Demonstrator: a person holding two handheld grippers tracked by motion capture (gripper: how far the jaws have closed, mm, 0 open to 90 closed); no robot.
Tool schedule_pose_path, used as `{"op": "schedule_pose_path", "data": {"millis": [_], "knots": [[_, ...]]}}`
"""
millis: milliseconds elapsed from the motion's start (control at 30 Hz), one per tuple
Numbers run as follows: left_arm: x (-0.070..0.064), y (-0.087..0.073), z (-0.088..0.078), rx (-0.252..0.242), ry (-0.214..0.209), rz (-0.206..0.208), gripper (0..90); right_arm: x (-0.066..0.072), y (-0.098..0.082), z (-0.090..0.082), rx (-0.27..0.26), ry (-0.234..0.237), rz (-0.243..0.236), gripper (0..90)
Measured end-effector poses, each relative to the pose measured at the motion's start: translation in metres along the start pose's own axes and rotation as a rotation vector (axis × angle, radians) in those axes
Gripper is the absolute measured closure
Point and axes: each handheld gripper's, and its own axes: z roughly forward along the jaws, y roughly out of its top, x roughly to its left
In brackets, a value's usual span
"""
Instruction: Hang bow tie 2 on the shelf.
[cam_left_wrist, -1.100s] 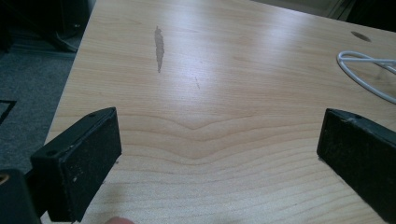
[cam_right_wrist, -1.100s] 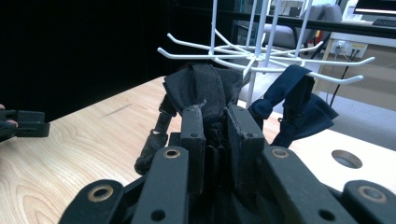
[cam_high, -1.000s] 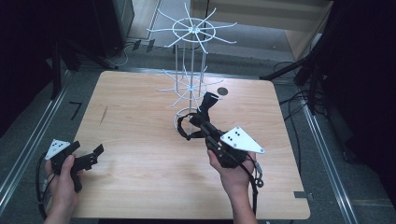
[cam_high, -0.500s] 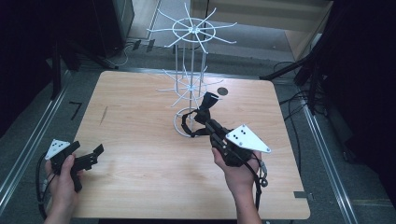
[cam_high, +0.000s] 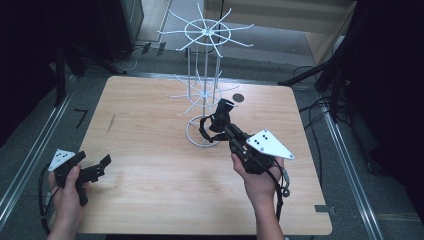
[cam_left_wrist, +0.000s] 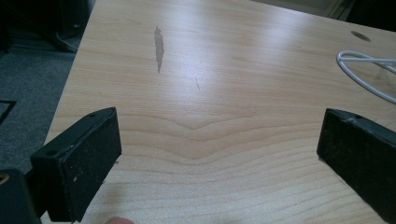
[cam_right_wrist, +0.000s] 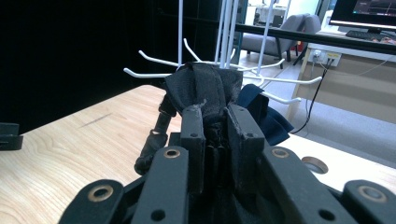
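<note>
High view: the right gripper (cam_high: 223, 121) is pinching a bunched black strap (cam_high: 218, 118) and has edged forward over the last second, so the strap is now hanging just above the ring base of the white wire rack (cam_high: 205, 34), close against its lower tier of hooks (cam_high: 191, 95). Seen from the right gripper view, the jaws are pressed tight on the dark fabric (cam_right_wrist: 203, 88), with the white hooks (cam_right_wrist: 154, 59) fanning out directly ahead of and slightly above the gripper. That small advance suggests the hanging step is near: the strap probably needs lifting and looping over one hook before release. Far to the left of that gripper, the left gripper (cam_high: 95, 167) is resting low near the desk (cam_high: 150, 165) edge, unmoved, its jaws spread wide with nothing between them but bare wood (cam_left_wrist: 219, 121).
</note>
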Motion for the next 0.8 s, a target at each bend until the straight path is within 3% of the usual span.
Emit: {"op": "schedule_pose_path", "data": {"millis": [800], "knots": [[0.0,0.0,0.0,-0.001,-0.001,-0.001,0.2,-0.01,-0.005,0.03,0.044,-0.014,0.033,78.8]]}}
